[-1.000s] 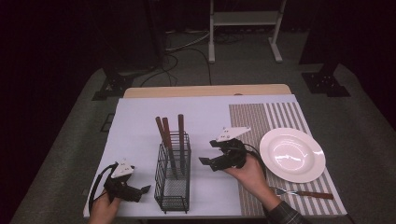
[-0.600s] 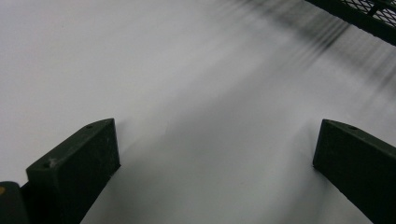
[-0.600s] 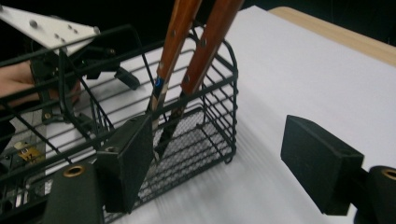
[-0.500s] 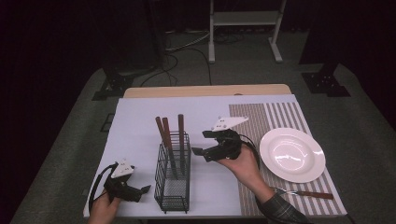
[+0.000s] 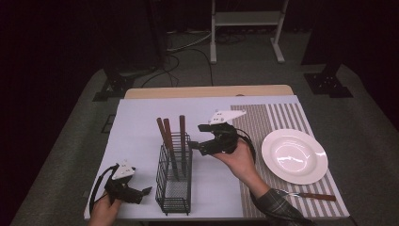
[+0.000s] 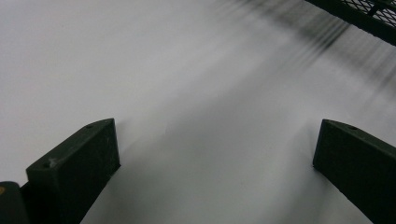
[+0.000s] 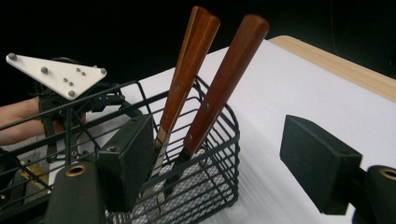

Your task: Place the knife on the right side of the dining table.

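Observation:
A black wire basket (image 5: 174,188) stands on the white table cover and holds three wooden-handled utensils (image 5: 181,129) upright. My right gripper (image 5: 197,137) hovers just right of the basket's far end, open, jaws pointing at the handles. In the right gripper view the gripper (image 7: 222,163) has two handles (image 7: 229,74) and the basket wall (image 7: 219,154) between its spread jaws, touching nothing. My left gripper (image 5: 143,194) rests low on the table left of the basket, open and empty. Its own view shows the left gripper (image 6: 215,158) over bare white cover, with the basket's corner (image 6: 364,18) beyond.
A white plate (image 5: 294,155) sits on a striped placemat (image 5: 277,122) at the right. A wooden-handled knife (image 5: 313,195) lies near the front right edge. The left hand's gripper plate (image 7: 56,74) shows behind the basket in the right gripper view.
My right gripper has lifted and moved left, from beside the plate toward the utensil handles in the basket. The left gripper has stayed put.

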